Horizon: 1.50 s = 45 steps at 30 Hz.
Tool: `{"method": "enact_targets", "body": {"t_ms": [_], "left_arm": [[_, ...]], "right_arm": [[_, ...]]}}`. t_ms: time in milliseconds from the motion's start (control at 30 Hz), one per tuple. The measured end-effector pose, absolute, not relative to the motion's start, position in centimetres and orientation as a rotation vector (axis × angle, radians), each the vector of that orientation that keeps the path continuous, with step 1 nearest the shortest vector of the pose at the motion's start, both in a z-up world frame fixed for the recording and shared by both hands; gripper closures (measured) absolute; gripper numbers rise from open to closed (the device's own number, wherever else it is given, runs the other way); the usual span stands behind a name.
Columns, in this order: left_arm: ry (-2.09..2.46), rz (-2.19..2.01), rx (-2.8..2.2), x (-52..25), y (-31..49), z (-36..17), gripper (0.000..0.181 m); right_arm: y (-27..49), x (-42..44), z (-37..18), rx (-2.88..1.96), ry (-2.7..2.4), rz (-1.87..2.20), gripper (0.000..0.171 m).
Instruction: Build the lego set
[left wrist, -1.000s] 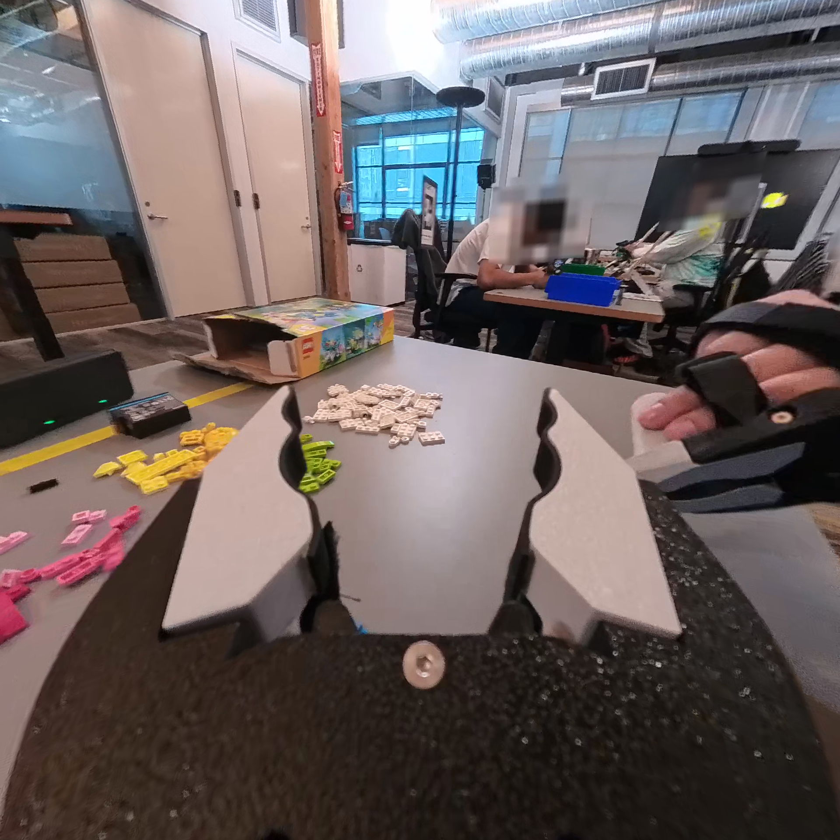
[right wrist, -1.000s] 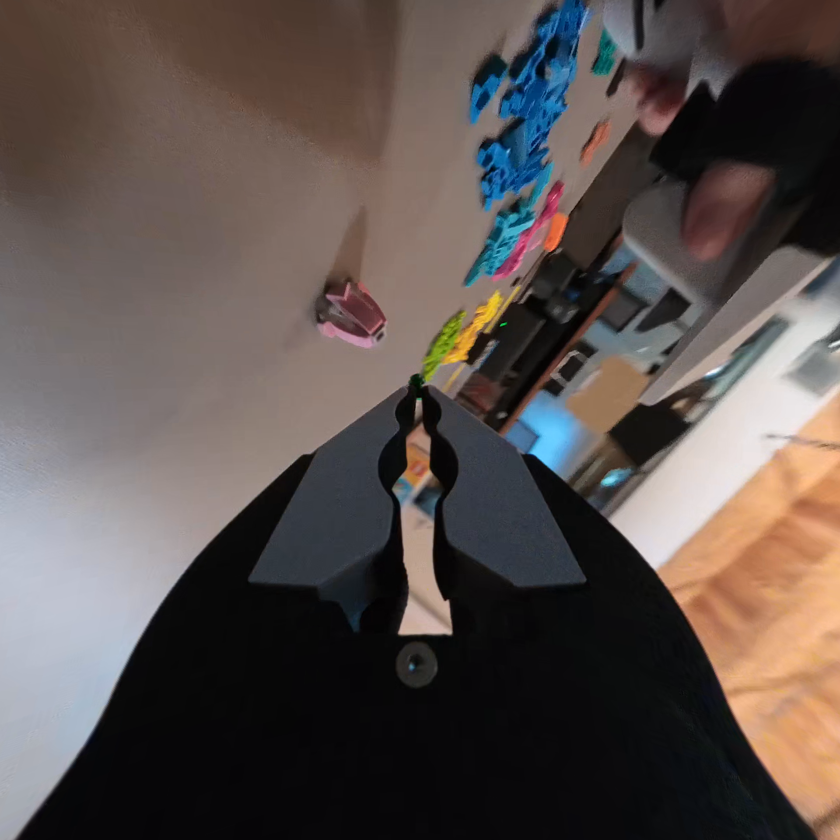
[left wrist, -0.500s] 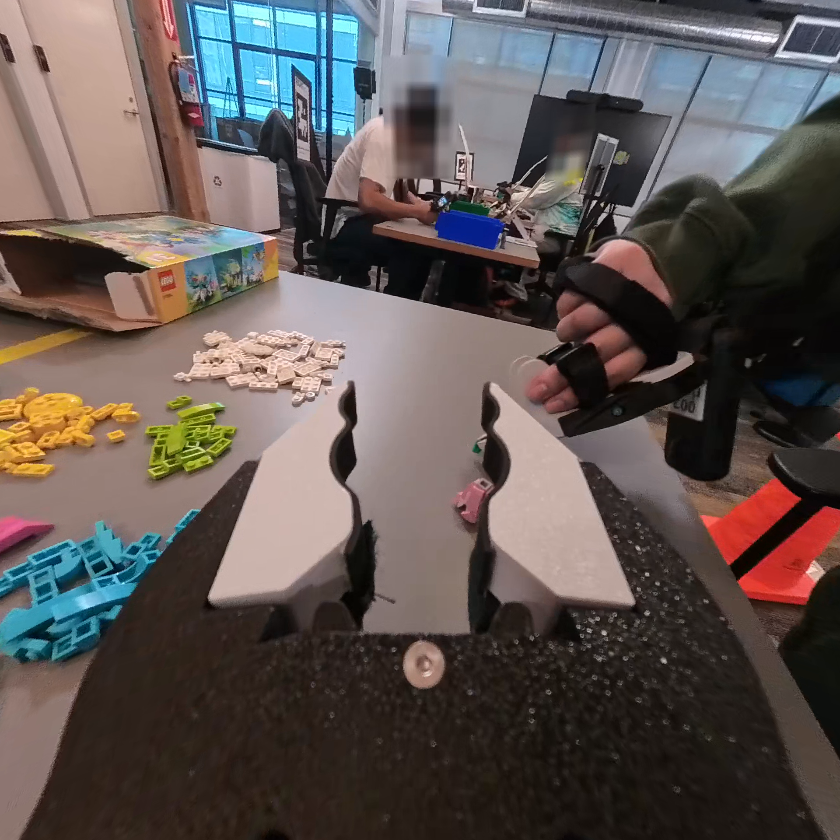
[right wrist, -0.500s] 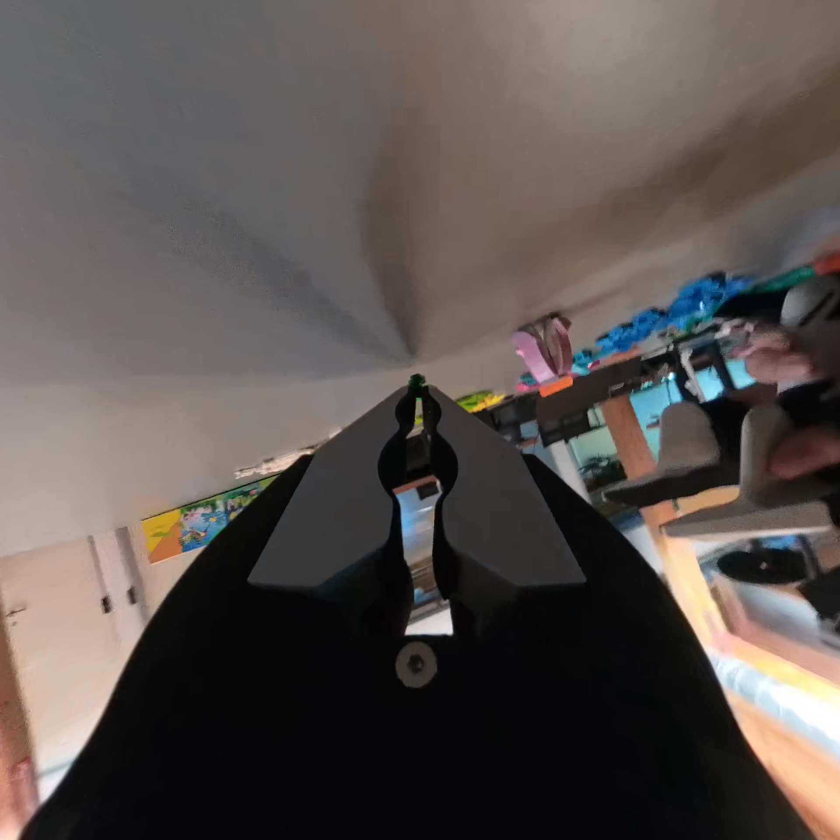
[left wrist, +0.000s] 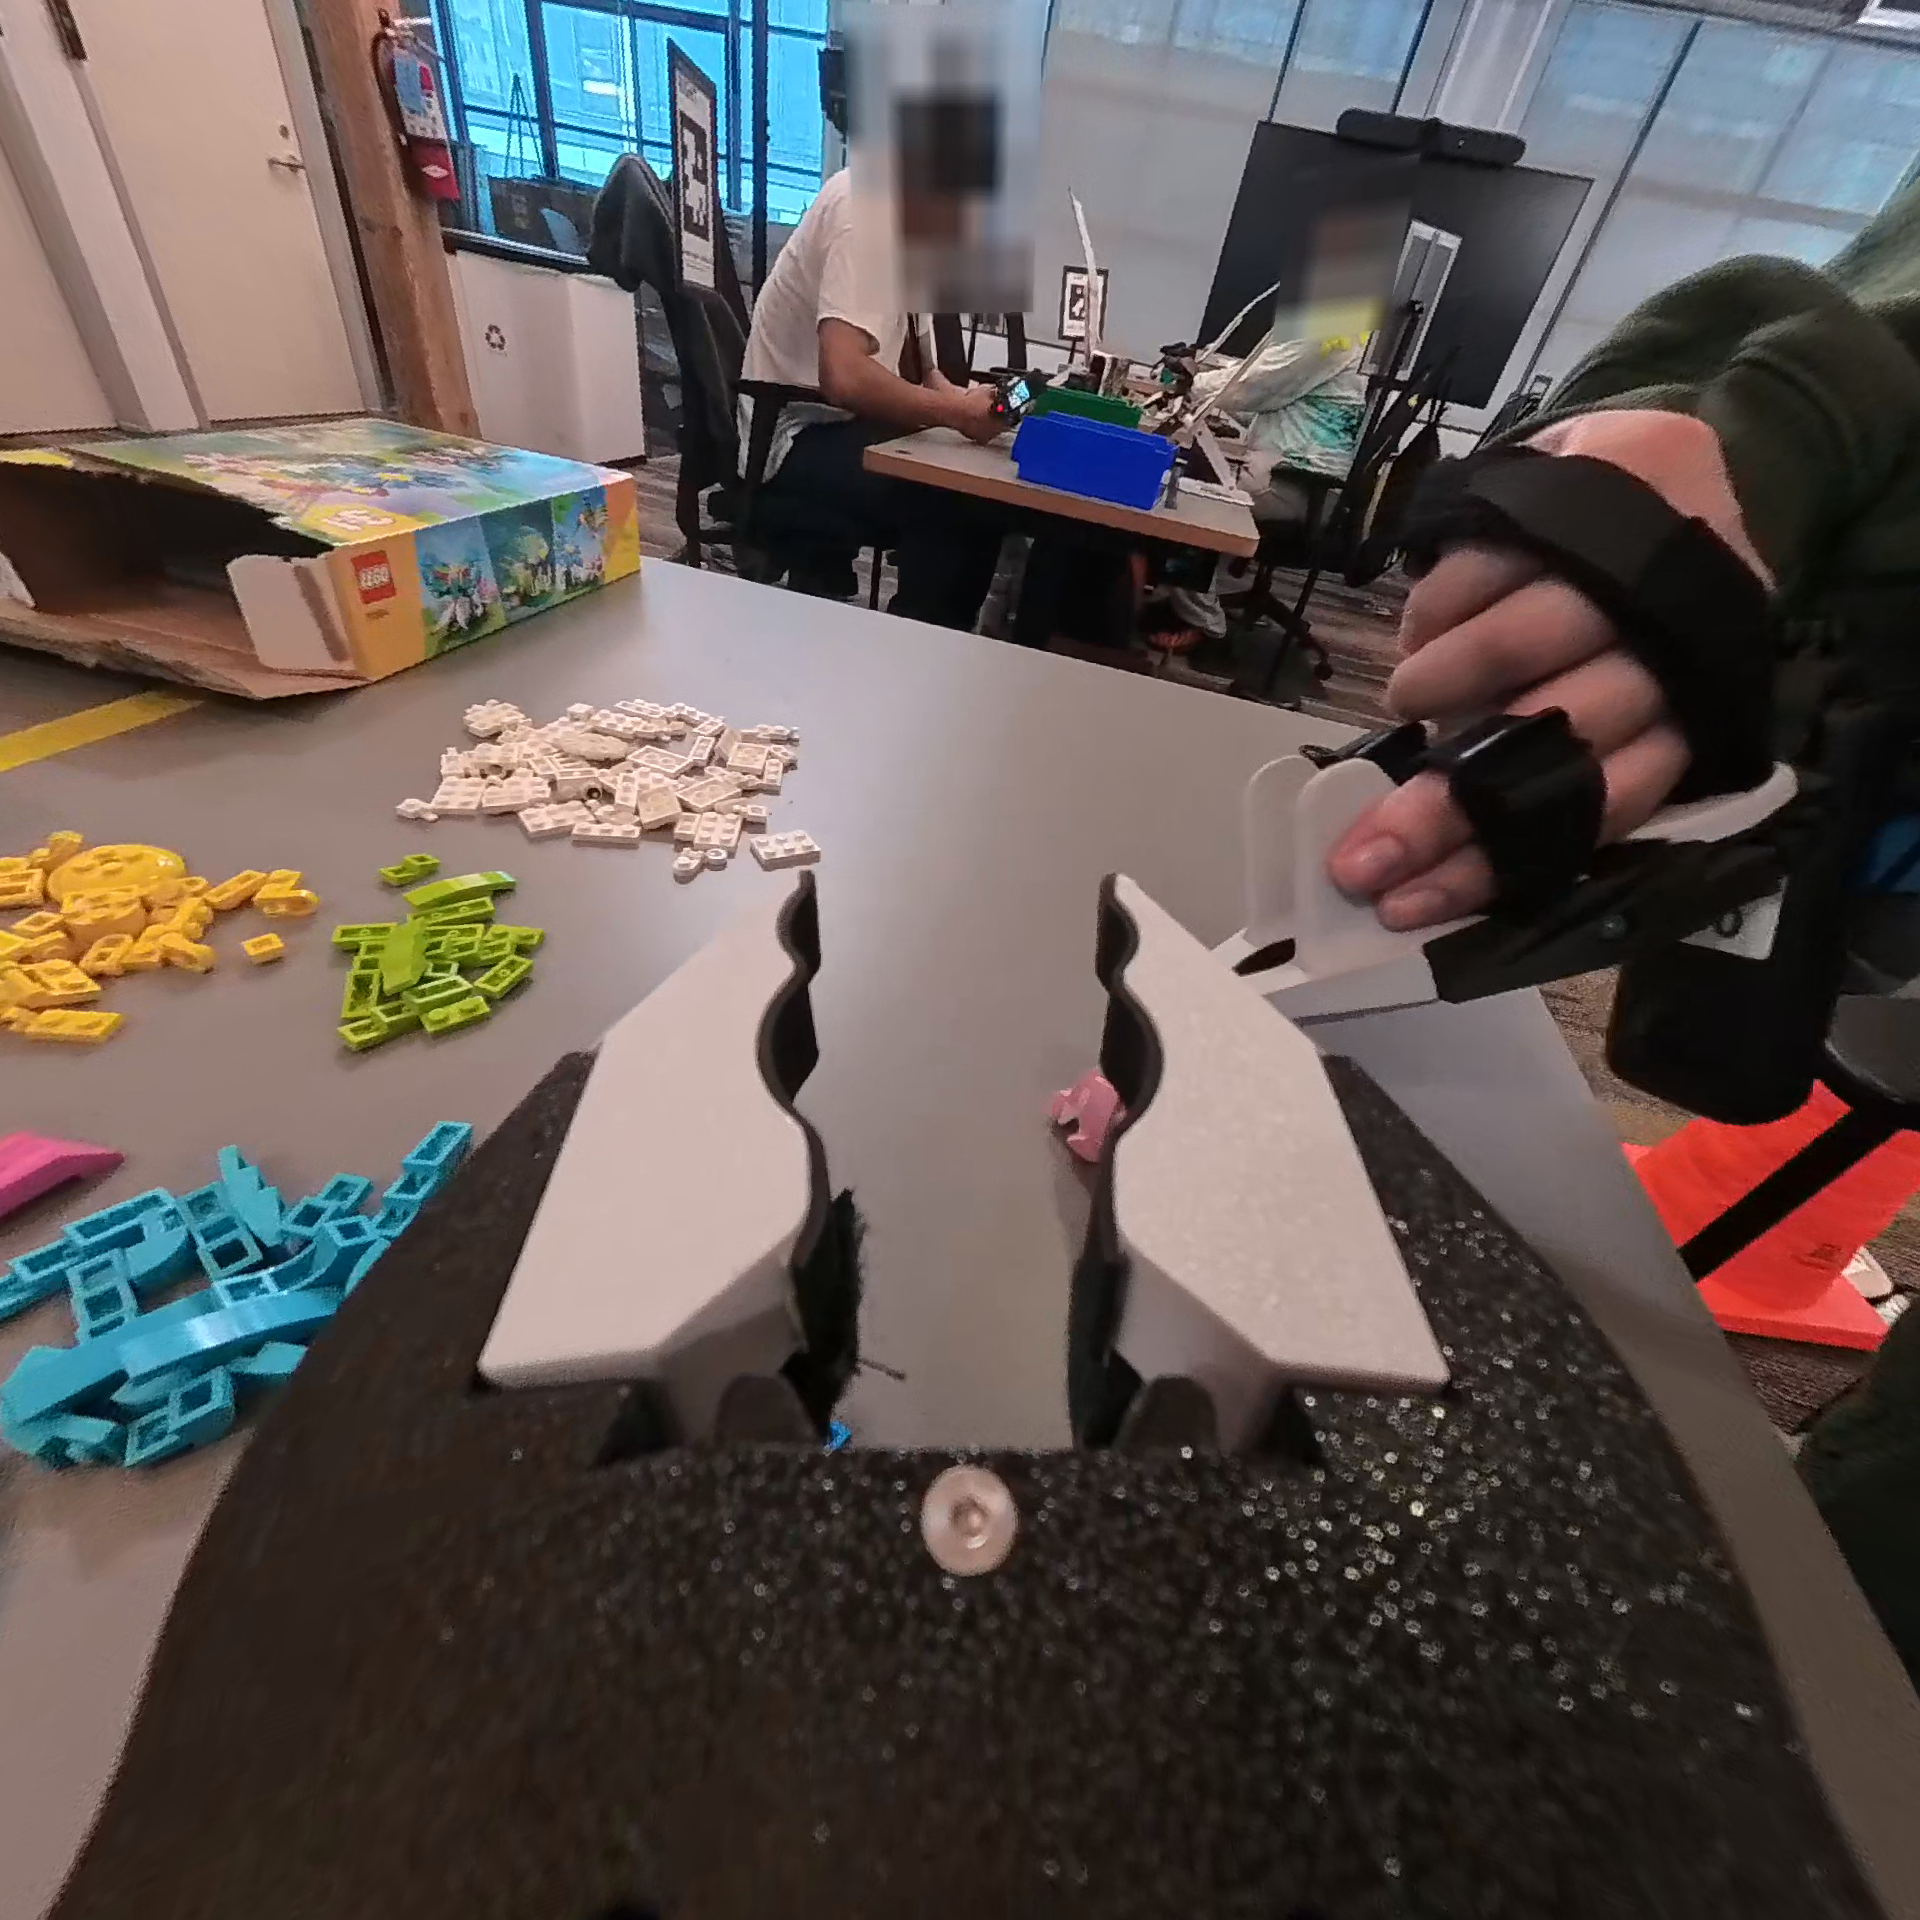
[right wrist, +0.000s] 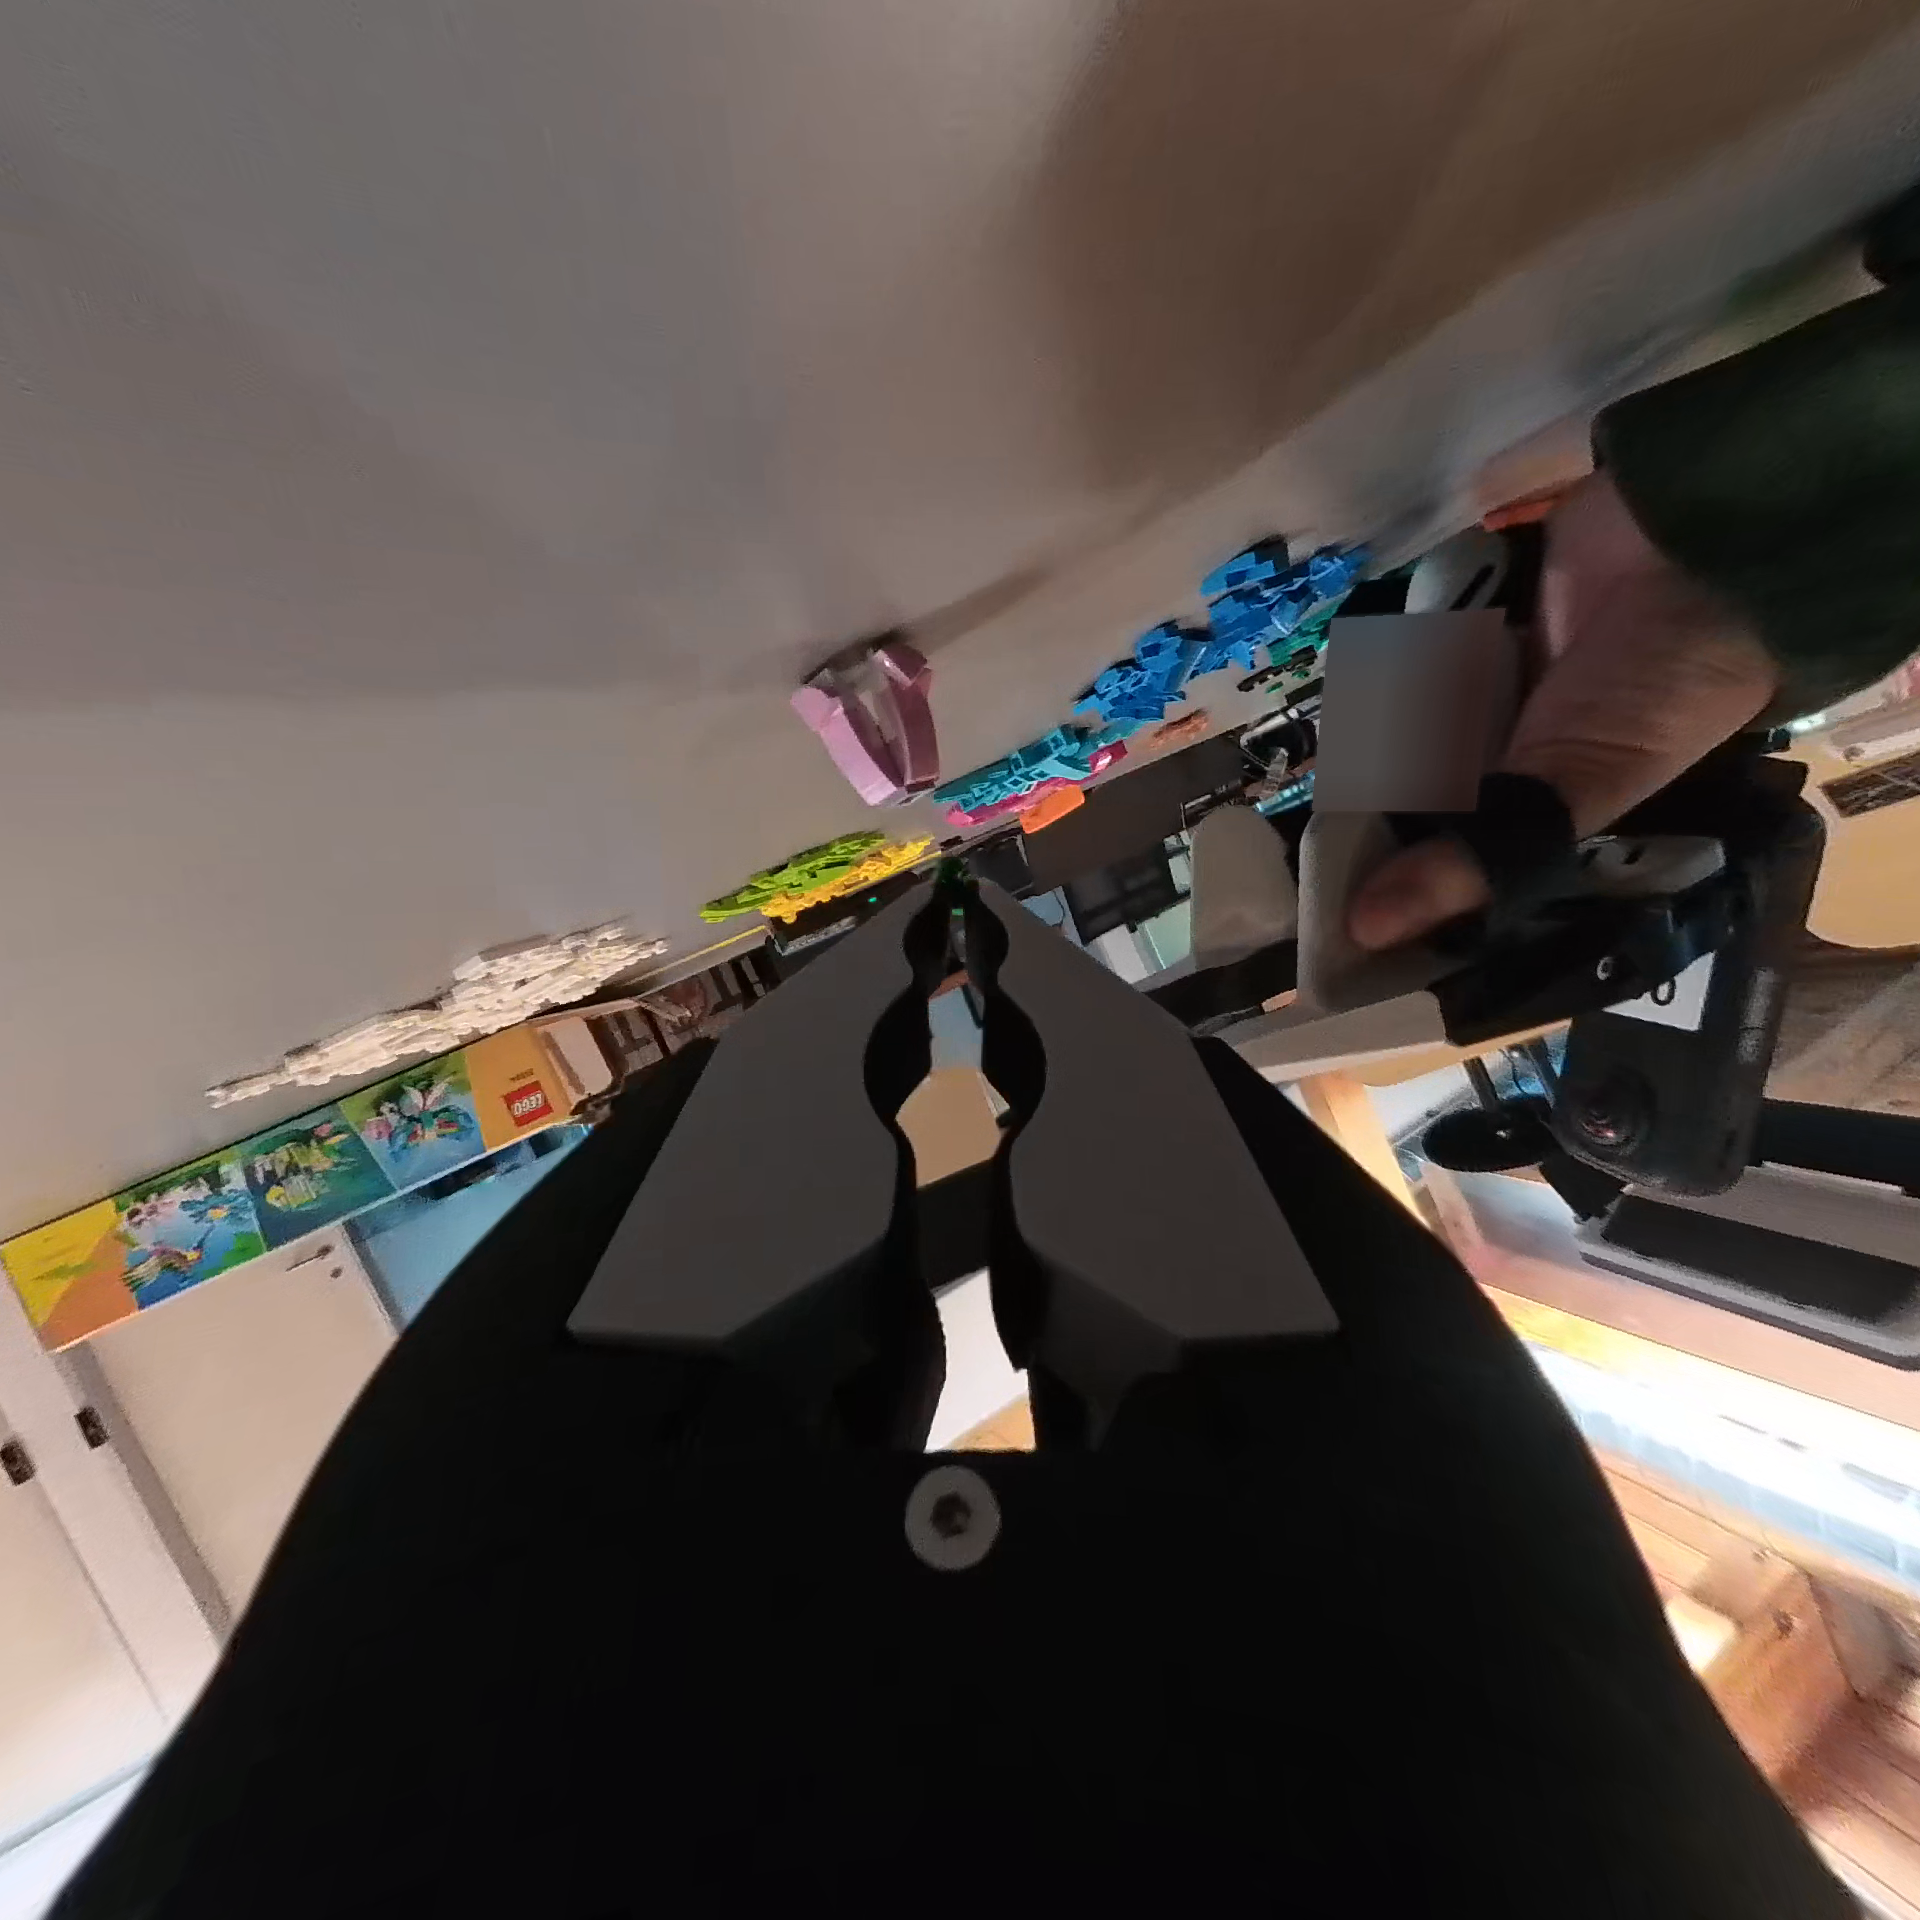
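Observation:
A small pink lego build (left wrist: 1086, 1112) sits on the grey table (left wrist: 966, 707), just beside the right finger of my left gripper (left wrist: 958, 894), which is open and empty and hovers low over the table. It also shows in the right wrist view (right wrist: 868, 727). My right gripper (right wrist: 954, 894) is shut on a tiny green piece (right wrist: 948, 878) at its tips; its view is turned upside down. A gloved hand (left wrist: 1507, 748) holds it to the right of the build. My left gripper shows in the right wrist view (right wrist: 1273, 883).
Sorted piles lie on the left: white pieces (left wrist: 623, 774), green (left wrist: 431, 961), yellow (left wrist: 104, 925), cyan (left wrist: 177, 1309). An open lego box (left wrist: 416, 530) lies at the back left. The table's right edge is near, with an orange object (left wrist: 1766, 1247) on the floor beyond.
My left gripper has swung right and its jaws have narrowed; the pink build came into its view. My right gripper rolled over, so its view flipped, still holding the green piece.

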<state>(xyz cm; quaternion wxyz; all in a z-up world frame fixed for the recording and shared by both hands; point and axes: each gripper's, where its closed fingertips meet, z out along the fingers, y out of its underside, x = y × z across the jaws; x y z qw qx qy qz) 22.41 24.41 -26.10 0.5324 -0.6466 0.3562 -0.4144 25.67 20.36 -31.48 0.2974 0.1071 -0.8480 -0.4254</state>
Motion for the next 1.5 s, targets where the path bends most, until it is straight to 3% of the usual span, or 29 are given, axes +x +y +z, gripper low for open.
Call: {"method": "enact_targets", "body": {"t_ms": [1500], "left_arm": [[0.865,-1.005,-1.553,23.0,24.0,-26.5,0.128]], "right_arm": [[20.3,26.3,-32.9,0.356,-2.400,-1.138,0.171]]}}
